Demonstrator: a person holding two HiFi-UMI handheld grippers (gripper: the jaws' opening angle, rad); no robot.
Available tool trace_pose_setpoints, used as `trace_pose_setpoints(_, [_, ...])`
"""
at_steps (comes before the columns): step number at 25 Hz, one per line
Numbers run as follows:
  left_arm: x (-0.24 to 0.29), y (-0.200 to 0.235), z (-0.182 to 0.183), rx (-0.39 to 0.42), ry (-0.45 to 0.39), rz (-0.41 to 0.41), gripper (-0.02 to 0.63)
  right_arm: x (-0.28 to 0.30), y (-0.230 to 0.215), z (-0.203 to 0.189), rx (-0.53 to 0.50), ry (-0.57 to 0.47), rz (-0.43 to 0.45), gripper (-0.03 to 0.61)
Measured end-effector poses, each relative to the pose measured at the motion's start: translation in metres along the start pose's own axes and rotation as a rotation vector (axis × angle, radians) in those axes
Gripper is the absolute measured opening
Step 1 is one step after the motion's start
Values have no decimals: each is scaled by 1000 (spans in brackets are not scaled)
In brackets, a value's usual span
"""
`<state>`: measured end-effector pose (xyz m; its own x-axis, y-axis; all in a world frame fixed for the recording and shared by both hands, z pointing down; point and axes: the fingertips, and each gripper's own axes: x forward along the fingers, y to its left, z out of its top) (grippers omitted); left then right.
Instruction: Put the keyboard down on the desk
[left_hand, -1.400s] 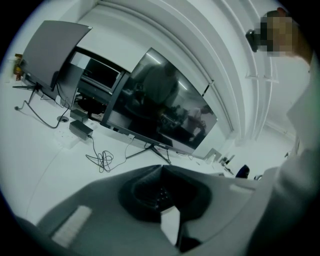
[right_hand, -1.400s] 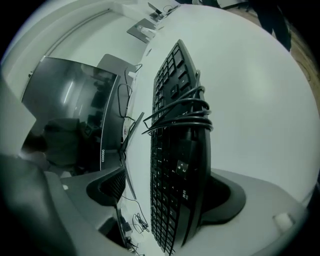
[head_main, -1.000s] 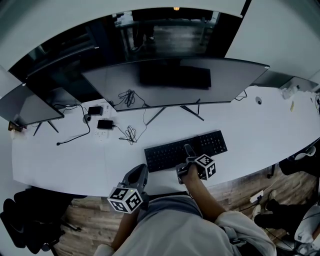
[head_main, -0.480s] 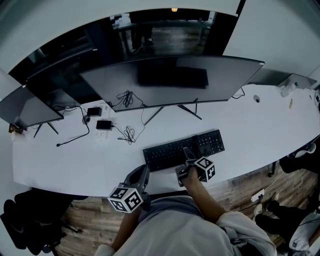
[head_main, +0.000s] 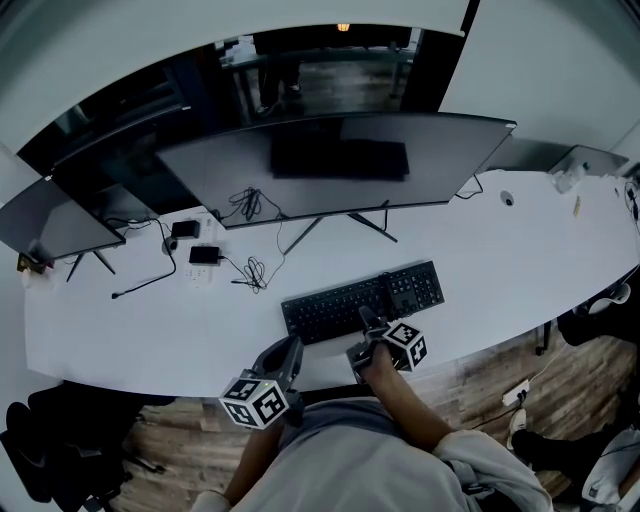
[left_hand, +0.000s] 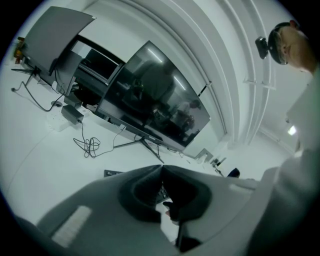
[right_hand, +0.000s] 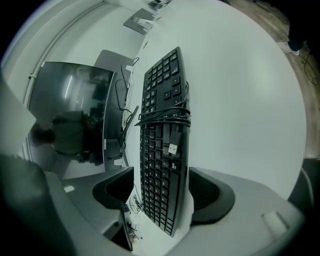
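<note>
keyboard: your black keyboard (head_main: 362, 299) looks like it's lying on the white desk (head_main: 500, 250), near the front edge, just in front of the big curved monitor (head_main: 330, 165)

cable: its own cord (right_hand: 165, 116) is wrapped around the middle of the board, and the USB plug (right_hand: 172, 148) is resting on the keys

right gripper: your right gripper (head_main: 368, 325) is at the keyboard's near long edge. Its jaws are straddling that edge and closing in, but there's a clear gap on one side, so no real squeeze on it

left gripper: your left gripper (head_main: 285, 352) is hanging at the desk's front edge, left of the keyboard and off it, jaw tips pressed together with nothing in between

desk extras: a tangle of loose wires (head_main: 255, 270) sits behind the keyboard, toward the left
</note>
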<state>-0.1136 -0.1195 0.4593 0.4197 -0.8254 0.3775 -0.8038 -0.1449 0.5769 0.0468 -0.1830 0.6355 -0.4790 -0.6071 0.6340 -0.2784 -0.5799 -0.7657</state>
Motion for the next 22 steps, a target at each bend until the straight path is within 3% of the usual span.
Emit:
trace_pose_setpoints(3, [0, -4, -4, 0, 8, -8, 0, -5, -2, -3, 4, 17, 10, 320])
trace_pose_setpoints(5, [1, -8, -8, -1, 18, -18, 0, -8, -2, -5, 4, 35, 25, 268])
trace_pose_setpoints(15, [5, -20, -24, -2, 54, -49, 0, -25, -5, -9, 1, 110, 92, 221])
trace_pose_setpoints(22, [6, -25, -29, -2, 57, -55, 0, -42, 2, -10, -117, 139, 150, 150])
